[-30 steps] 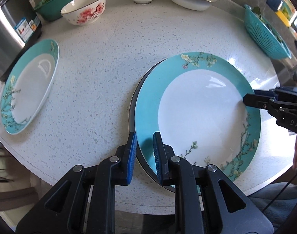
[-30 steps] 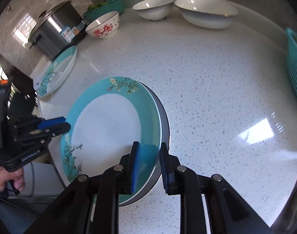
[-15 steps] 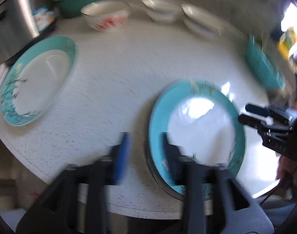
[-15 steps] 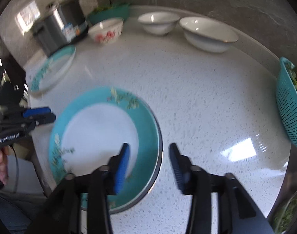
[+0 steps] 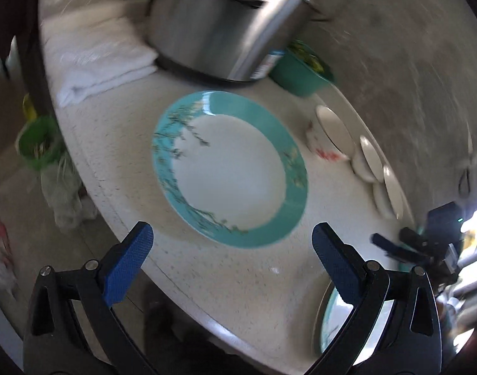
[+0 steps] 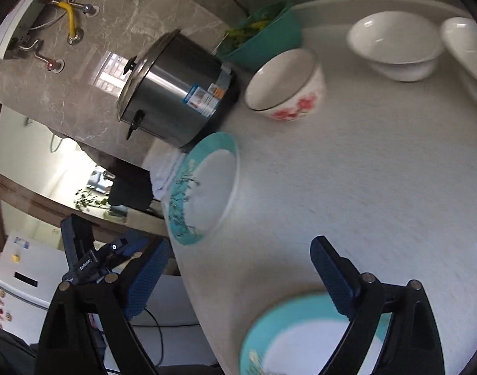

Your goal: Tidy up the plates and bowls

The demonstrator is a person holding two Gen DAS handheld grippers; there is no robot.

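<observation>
Counter (image 5: 244, 284) first: second teal plate (image 5: 229, 168) lies flat beside the steel pot (image 5: 219, 22). Both tongs have just been opening, empty, left (image 5: 230, 251) and right (image 6: 238, 272) spread wide. I'd straddle opposite rims, pinch evenly, lift level.

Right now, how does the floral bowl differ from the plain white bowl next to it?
The white bowl with red flowers carries a painted pattern and a dark rim line; the plain white ceramic bowl has neither. The flowered bowl looks deeper with steeper walls, the plain one wider and shallower. The flowered bowl sits nearer the steel pot. Both stand upright and empty on the speckled countertop.
</observation>
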